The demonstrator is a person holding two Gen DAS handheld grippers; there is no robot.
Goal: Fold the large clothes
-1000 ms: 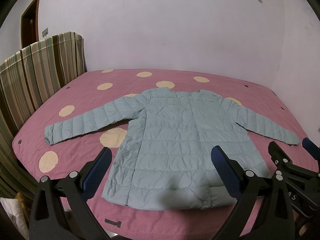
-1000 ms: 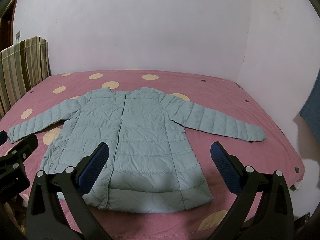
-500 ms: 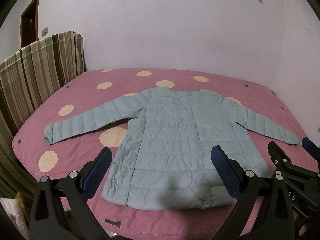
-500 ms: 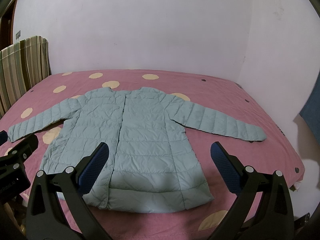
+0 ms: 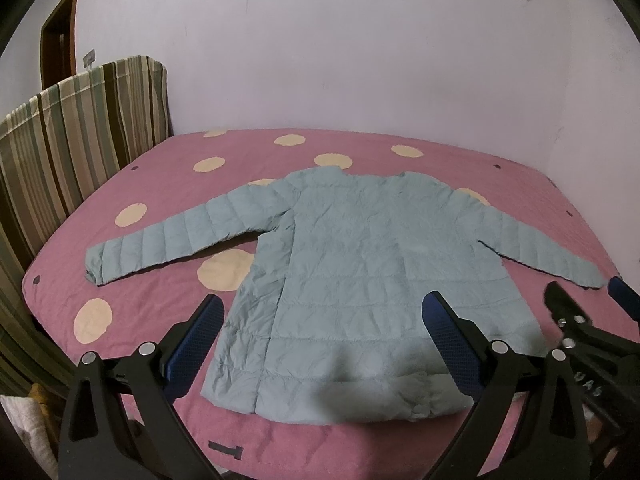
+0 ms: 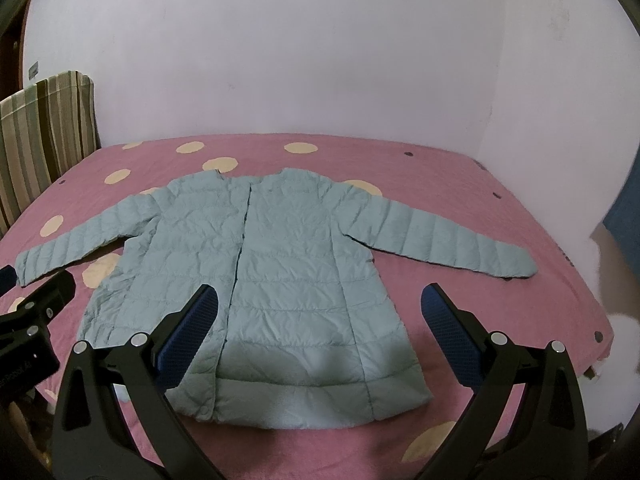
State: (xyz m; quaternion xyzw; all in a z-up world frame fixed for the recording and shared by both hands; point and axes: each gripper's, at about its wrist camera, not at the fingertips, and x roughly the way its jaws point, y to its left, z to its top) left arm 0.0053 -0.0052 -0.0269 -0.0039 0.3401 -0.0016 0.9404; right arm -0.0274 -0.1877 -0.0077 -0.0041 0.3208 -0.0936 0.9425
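Observation:
A pale blue quilted jacket [image 5: 360,272] [image 6: 256,280] lies flat on the pink bed, front up, both sleeves spread out sideways and hem toward me. My left gripper [image 5: 324,320] hangs open above the hem's left half, with nothing between its blue pads. Over the hem's right half my right gripper [image 6: 320,316] is open too, holding nothing. Each view catches the other gripper at its edge: the right gripper [image 5: 580,328] at the right, the left gripper [image 6: 36,312] at the left.
The bed has a pink cover [image 5: 168,272] [image 6: 500,304] with cream dots. A striped headboard [image 5: 76,136] [image 6: 44,132] rises on the left. White walls close the far side and the right. A brown door [image 5: 60,48] is at far left.
Both views have edged very slightly closer to the jacket. The jacket has not moved and both grippers stay open.

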